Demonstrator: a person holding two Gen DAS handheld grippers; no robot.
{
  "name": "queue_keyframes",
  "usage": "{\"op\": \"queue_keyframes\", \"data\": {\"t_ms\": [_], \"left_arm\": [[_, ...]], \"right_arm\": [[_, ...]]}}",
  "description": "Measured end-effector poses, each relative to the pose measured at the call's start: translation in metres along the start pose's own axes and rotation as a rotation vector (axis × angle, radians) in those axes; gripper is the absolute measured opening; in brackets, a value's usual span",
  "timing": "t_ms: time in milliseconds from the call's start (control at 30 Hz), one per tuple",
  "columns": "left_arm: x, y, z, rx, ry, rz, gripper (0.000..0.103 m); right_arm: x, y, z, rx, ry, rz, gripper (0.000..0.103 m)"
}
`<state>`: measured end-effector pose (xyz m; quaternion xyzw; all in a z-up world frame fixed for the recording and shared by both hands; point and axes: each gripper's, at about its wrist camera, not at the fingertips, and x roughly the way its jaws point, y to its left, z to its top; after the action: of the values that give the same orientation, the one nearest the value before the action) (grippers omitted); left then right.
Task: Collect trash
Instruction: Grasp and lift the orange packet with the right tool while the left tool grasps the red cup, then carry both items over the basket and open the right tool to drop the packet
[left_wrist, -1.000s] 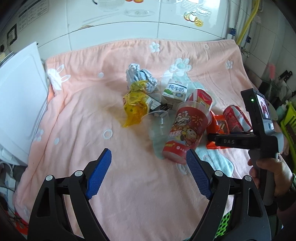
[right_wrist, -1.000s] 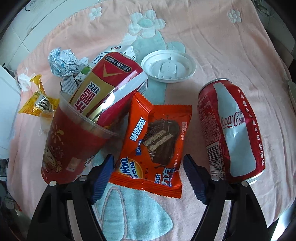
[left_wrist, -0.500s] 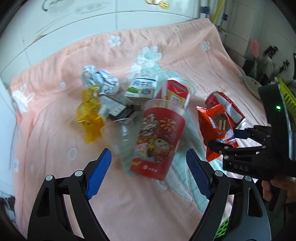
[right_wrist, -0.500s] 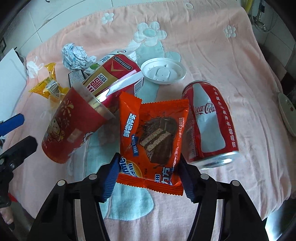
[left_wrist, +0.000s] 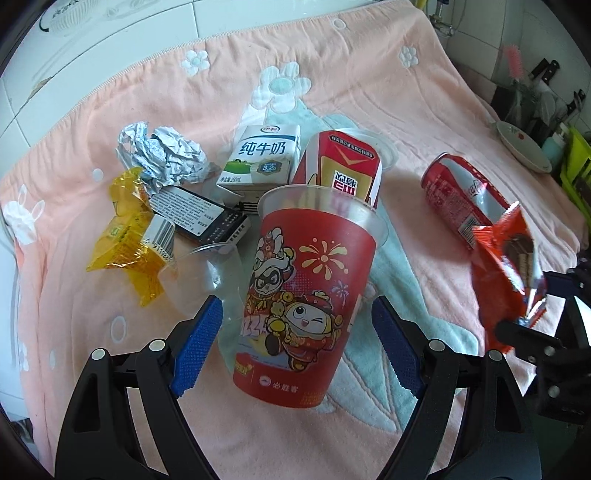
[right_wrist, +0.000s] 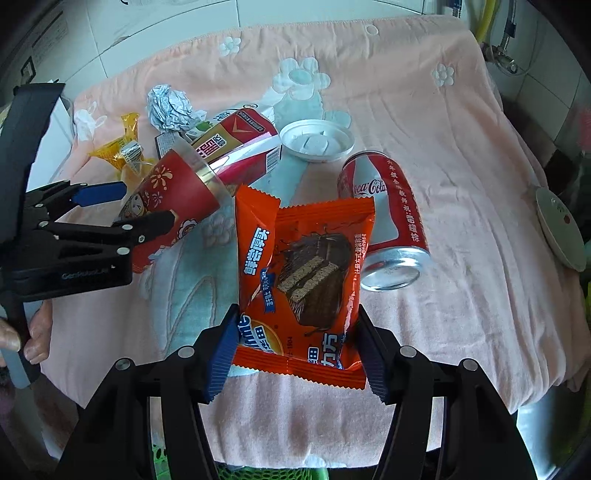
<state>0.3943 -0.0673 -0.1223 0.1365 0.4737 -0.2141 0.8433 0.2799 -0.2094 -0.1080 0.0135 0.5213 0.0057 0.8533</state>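
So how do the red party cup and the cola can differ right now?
The red cup is tapered plastic printed with cartoons; the cola can is dented metal. The cup lies between the left gripper's open jaws; the can lies clear of both grippers. Both are red and tipped over on the pink towel.

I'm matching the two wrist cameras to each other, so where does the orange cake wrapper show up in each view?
Left wrist view: the orange cake wrapper hangs at the right edge, pinched by the right gripper, in front of the red cola can.
Right wrist view: the wrapper fills the lower centre, clamped in the gripper, the can to its right.
Shared landmark: the red cartoon cup.
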Motion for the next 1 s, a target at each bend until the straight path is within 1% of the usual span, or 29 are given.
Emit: {"op": "queue_keyframes", "data": {"t_ms": [100,167,233,300,467,700,900,1000], "left_arm": [[0.007,-0.003,0.0,0.013,0.017,0.013,0.082],[0.011,-0.003,-0.001,0.009,0.029,0.009,0.072],[0.01,-0.004,-0.003,0.004,0.029,0.016,0.07],[0.008,-0.006,-0.006,0.002,0.03,0.015,0.069],[0.001,-0.008,-0.017,-0.011,0.061,0.003,0.067],[-0.02,-0.007,-0.038,-0.039,0.087,-0.014,0.066],[-0.044,-0.006,-0.053,-0.04,0.1,0.03,0.066],[-0.06,-0.004,-0.055,-0.035,0.09,0.058,0.065]], "right_arm": [[-0.005,-0.002,-0.004,0.0,-0.005,0.004,0.058],[-0.007,-0.003,-0.007,0.002,-0.008,0.007,0.058],[-0.008,-0.004,-0.008,0.0,-0.009,0.011,0.058],[-0.011,-0.004,-0.01,-0.003,-0.014,0.015,0.058],[-0.016,-0.002,-0.015,-0.019,-0.024,0.03,0.058],[-0.028,0.004,-0.023,-0.043,-0.044,0.056,0.058],[-0.037,0.009,-0.031,-0.065,-0.059,0.08,0.058],[-0.043,0.009,-0.034,-0.073,-0.069,0.091,0.058]]}}
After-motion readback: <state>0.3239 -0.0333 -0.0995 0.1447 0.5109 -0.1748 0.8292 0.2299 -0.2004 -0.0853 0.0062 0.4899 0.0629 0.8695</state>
